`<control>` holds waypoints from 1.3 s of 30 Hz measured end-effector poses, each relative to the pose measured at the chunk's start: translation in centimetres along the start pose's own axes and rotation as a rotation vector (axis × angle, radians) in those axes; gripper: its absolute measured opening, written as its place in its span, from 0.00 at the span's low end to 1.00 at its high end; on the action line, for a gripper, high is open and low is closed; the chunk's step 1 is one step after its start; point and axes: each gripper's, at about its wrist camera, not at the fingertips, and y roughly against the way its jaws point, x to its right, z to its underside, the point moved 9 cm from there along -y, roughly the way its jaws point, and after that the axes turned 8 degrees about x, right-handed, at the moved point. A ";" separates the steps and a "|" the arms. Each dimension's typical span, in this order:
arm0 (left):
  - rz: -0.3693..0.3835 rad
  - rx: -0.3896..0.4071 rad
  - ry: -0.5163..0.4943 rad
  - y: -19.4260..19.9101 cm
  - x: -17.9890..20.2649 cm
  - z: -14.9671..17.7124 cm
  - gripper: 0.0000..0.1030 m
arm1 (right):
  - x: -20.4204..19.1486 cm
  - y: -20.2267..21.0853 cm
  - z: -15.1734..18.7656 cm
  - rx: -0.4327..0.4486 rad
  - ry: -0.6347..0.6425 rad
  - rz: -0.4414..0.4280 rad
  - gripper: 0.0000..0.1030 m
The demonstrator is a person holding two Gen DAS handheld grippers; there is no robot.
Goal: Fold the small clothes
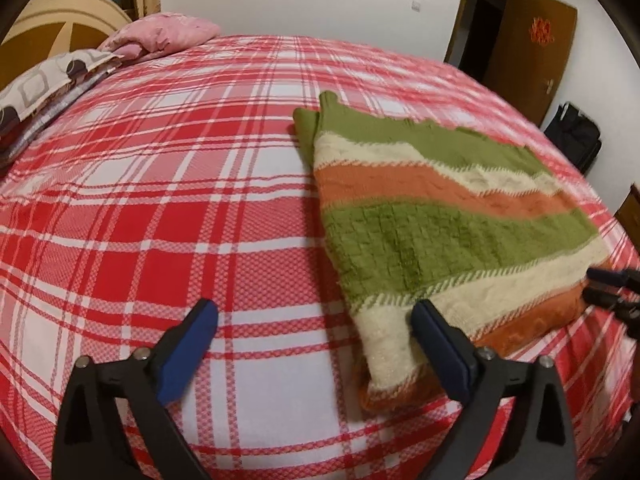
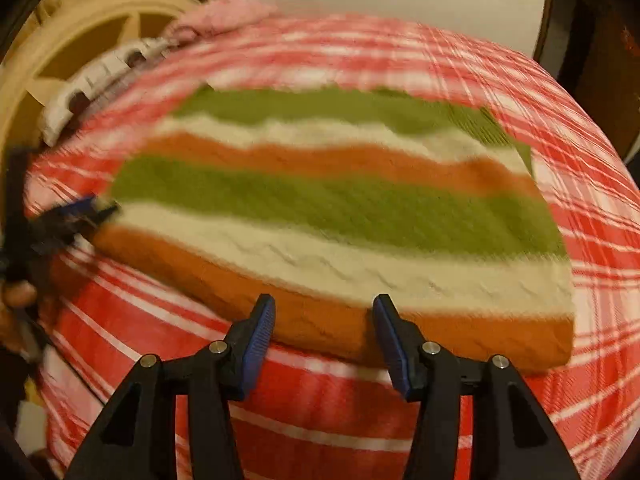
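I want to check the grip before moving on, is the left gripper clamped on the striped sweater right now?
No, the left gripper stands wide open, with only a corner of the striped sweater beside its right finger.

**Layout around our two grippers**

We see the folded sweater point(image 1: 440, 216) lying flat on the bed point(image 1: 160, 200), ahead and right of our left gripper point(image 1: 314, 322); its near corner sits just beside that gripper's right finger. From our right gripper point(image 2: 324, 320) the sweater's near edge lies straight ahead. Pillows point(image 1: 160, 36) lie far ahead to the left, a door point(image 1: 536, 48) far right.
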 end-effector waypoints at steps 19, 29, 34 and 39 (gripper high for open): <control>-0.010 -0.006 -0.014 0.3 0.1 0.6 1.00 | -6.0 -3.8 0.7 0.054 0.060 -0.041 0.51; 0.069 0.060 0.100 4.9 -3.8 1.9 1.00 | -7.5 -1.4 0.8 0.075 0.142 -0.052 0.51; -0.015 0.074 0.152 6.1 -8.6 2.3 1.00 | -12.7 -0.2 0.4 0.146 0.313 -0.087 0.51; -0.031 0.084 0.220 6.3 -11.3 2.4 1.00 | -18.2 -1.3 0.3 0.170 0.491 -0.088 0.51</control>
